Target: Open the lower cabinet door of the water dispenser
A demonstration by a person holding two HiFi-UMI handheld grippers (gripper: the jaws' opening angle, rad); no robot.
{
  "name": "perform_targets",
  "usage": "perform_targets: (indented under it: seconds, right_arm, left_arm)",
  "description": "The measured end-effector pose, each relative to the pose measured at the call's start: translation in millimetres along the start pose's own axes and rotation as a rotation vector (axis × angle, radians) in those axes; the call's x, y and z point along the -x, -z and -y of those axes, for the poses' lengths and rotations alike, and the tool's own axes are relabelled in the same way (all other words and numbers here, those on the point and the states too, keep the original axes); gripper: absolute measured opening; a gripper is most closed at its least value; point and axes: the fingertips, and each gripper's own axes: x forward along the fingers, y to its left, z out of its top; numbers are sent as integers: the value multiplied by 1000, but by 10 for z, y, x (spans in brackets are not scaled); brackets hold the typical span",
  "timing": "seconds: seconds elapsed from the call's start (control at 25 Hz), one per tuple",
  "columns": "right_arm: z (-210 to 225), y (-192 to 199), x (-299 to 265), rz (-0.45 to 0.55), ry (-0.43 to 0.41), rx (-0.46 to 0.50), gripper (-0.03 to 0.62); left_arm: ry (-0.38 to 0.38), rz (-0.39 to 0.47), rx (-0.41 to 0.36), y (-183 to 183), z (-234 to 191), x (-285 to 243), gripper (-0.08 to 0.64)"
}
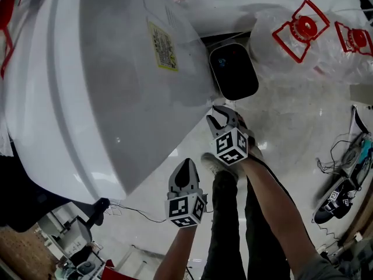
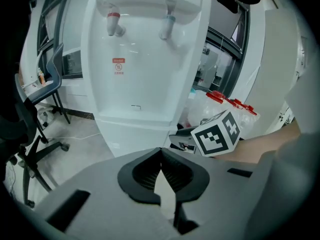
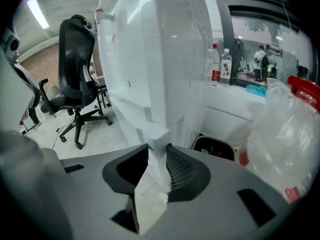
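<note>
The tall white plastic water dispenser (image 1: 87, 98) fills the left of the scene. Its white lower cabinet door (image 2: 135, 134) has an upright right-hand edge, and that edge runs straight between the jaws of the right gripper (image 3: 159, 149), which are clamped on it. The door probably needs pulling nearward. The left gripper (image 1: 186, 163), closed on nothing, hangs nearer and apart.

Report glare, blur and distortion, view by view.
Head view: glare spots on the water dispenser and floor. Left gripper view: fisheye bend, dark corners, dispenser front evenly lit. Right gripper view: ceiling light blown out, near dispenser edge soft.
</note>
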Motion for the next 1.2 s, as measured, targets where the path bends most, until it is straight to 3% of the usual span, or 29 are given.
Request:
perform_targets:
  seconds: [0.36,0.72,0.96,1.2]
  right_arm:
    - [-197,147,115,-21,35,-59,117]
    - [-338,244,196,-38,18,-46,109]
    - [-511,288,232,-46,53,-70,106]
    - [-709,415,283,-65,93,-153,104]
  left_arm:
    - [-105,40,89,199,28,230,9]
    - [-206,87,195,392,-75,481,9]
    - [-237,87,235,606,-262,645,9]
    - [-232,83,255,818,-407,726,9]
